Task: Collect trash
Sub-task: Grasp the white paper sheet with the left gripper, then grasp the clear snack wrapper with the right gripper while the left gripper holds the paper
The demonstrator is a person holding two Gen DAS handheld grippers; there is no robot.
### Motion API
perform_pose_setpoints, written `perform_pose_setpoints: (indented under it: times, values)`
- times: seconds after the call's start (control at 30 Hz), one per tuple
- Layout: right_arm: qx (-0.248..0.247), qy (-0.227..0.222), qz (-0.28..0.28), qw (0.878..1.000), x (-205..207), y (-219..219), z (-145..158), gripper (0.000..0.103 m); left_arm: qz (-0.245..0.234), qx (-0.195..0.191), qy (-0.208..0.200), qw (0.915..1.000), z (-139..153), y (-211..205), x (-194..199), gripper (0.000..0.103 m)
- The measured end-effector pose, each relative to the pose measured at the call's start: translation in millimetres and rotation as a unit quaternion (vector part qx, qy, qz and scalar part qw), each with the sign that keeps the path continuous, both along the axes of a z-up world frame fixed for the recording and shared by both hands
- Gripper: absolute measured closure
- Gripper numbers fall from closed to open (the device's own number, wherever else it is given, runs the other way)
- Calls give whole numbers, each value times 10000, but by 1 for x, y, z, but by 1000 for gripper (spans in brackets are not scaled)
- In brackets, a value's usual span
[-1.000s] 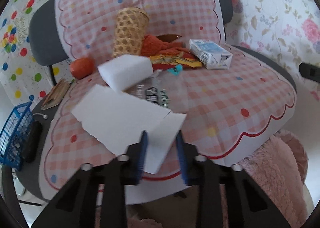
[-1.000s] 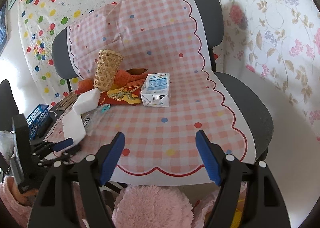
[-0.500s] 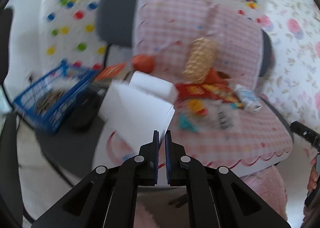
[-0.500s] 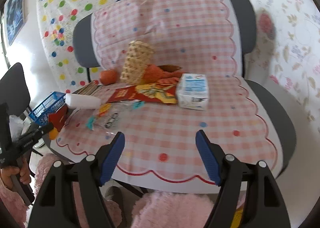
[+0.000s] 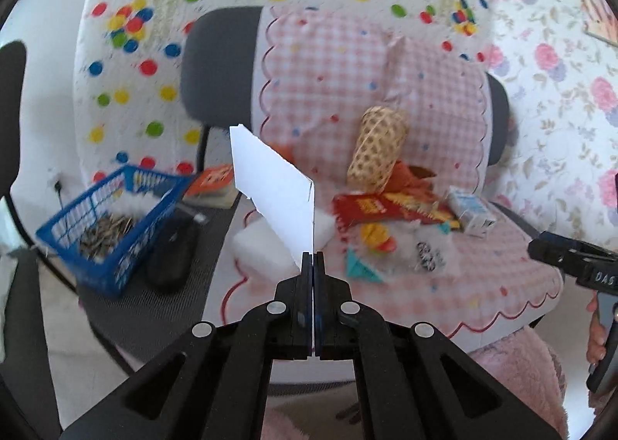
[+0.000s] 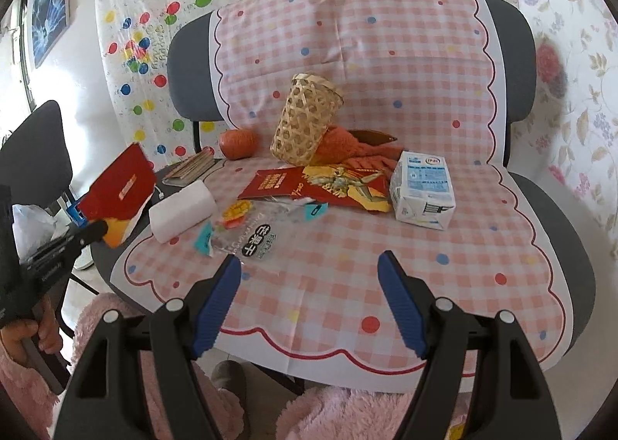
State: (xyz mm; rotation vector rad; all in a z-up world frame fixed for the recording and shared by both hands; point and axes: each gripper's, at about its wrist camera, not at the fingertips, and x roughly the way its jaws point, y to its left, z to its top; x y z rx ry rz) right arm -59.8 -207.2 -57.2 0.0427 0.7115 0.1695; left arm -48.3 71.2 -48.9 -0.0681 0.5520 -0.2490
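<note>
Half hidden behind stiff flat card (image 5: 276,189): white foam block (image 5: 266,247). Card pinched upright in left gripper (image 5: 313,260), lifted off gingham seat cover (image 6: 444,258). Right gripper (image 6: 309,281) gaping wide, holding nothing.

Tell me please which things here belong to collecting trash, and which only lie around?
Belong to the job:
- torn card, clamped in the left hand-held gripper
- clear wrapper
- red snack bag
- milk carton
- blue basket, probably the bin

Only lying around:
- wicker cup
- white sponge block
- orange yarn ball
</note>
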Motion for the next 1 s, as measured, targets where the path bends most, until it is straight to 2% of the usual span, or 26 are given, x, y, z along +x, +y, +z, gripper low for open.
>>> perform_pose_setpoints:
  times: [0.1,0.17,0.23,0.4,0.47,0.67,0.73,0.8,0.83,0.87,1.0]
  values:
    - [-4,81,62,9999,8,1,-8,32,-43,93,27,9999,-4,-7,7,103]
    - [7,236,129,9996,19,6,-18,49,-53,93,70,9999,-6,-8,10,103]
    - [89,333,203,9992,29,11,-26,56,-28,169,73,9998,-9,-9,13,103]
    - [372,523,340,9974,64,22,-43,53,20,277,56,9996,-9,-8,21,103]
    - [420,607,300,9968,79,24,-50,46,-5,326,9,9995,-7,-8,24,103]
    - [803,908,44,9926,111,13,-71,45,-40,362,-25,9993,-7,-12,32,103]
    - [930,858,21,9920,115,11,-70,46,-53,365,7,9993,-8,-14,36,103]
    - [1114,834,35,9903,116,9,-68,61,-78,388,24,9992,-9,-17,37,103]
    - [1240,834,62,9888,115,7,-65,79,-92,401,22,9992,-8,-18,37,103]
    - [1307,817,72,9880,114,6,-62,91,-110,416,13,9991,-7,-19,37,103]
    - [1490,349,149,9881,94,-6,-30,98,-248,454,-79,9986,1,-28,31,103]
